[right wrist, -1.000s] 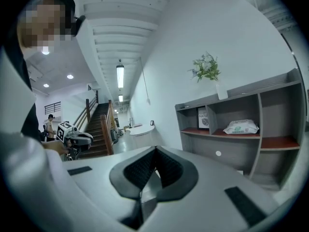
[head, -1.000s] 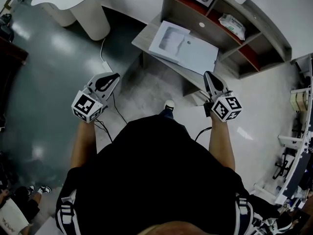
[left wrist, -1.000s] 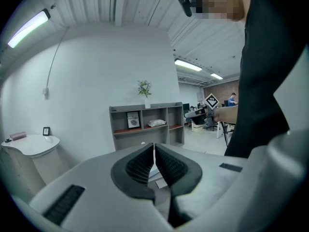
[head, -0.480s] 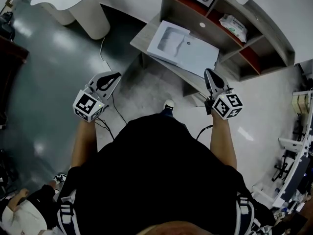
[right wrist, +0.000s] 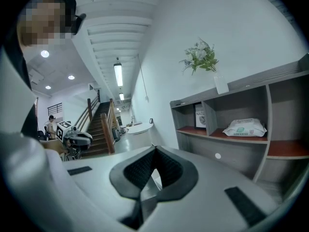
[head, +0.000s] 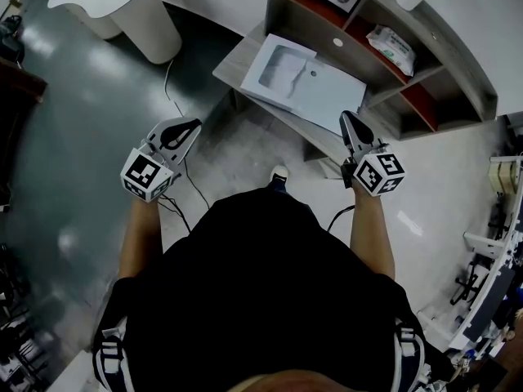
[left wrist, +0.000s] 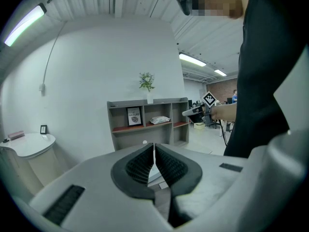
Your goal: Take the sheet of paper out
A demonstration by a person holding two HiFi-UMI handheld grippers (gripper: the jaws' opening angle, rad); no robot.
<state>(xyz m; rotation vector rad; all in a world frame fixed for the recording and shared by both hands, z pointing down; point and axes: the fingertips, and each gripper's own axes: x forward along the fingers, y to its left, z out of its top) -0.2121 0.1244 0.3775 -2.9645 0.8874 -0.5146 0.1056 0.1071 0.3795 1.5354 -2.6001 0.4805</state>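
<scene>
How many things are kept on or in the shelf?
3: a plant on top of the shelf, a picture in the left compartment, a wipes pack in the middle one. The lower part is partly hidden, so more may be there.

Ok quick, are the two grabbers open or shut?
Left gripper: shut, holding nothing.
Right gripper: shut, holding nothing.

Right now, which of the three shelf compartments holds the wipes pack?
The middle compartment: the wipes pack lies there. The one beside it holds a NATURE card, and the third compartment looks empty.
</scene>
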